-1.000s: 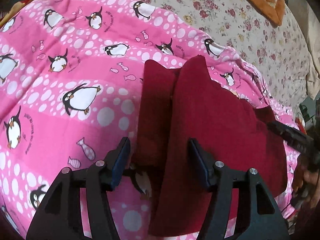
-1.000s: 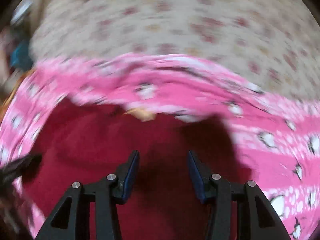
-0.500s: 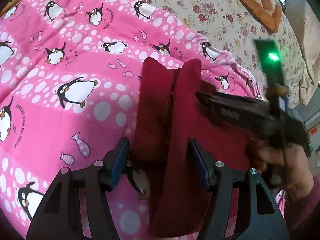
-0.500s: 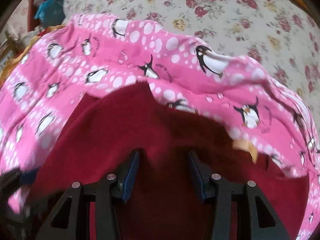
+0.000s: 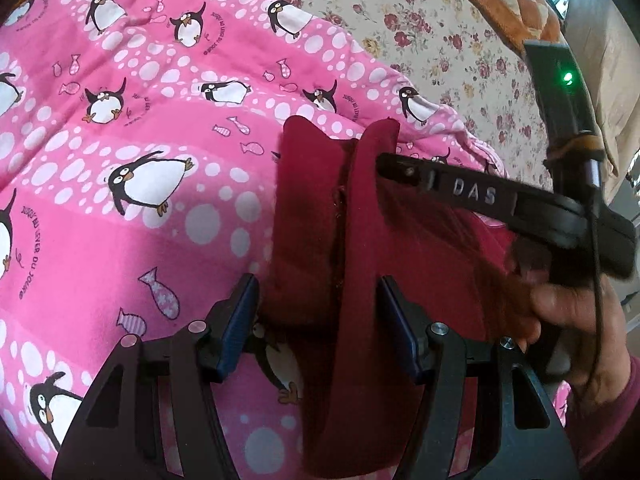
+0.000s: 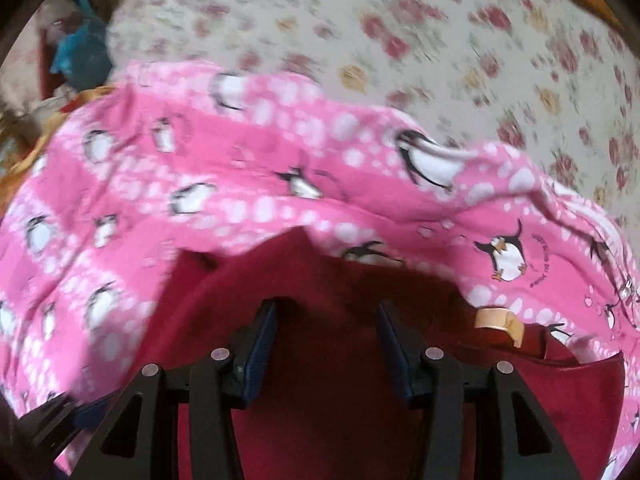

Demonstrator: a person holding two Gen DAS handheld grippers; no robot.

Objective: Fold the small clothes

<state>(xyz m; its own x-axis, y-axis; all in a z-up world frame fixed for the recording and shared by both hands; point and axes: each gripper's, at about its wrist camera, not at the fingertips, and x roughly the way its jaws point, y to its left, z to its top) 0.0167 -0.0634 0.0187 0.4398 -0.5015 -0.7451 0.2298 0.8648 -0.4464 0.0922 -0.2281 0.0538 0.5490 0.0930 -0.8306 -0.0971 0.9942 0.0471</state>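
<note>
Both sets of jaws stand apart, gripping nothing. Left gripper (image 5: 318, 320) sits at the bottom centre of its view, blue pads either side of a raised fold of the dark red garment (image 5: 360, 248), not pinching it. That garment runs from mid-frame down to the bottom edge, lying on the pink penguin blanket (image 5: 132, 128). Right gripper (image 5: 400, 166) reaches in from the right edge, its black finger lettered DAS over the cloth's upper right, a hand (image 5: 576, 320) behind it. Over in the blurred right wrist view, the right gripper (image 6: 326, 334) hovers above the red garment (image 6: 332, 408) at lower centre, a tan label (image 6: 500, 322) to its right. Flowered sheet (image 6: 400, 40) fills the top.
</note>
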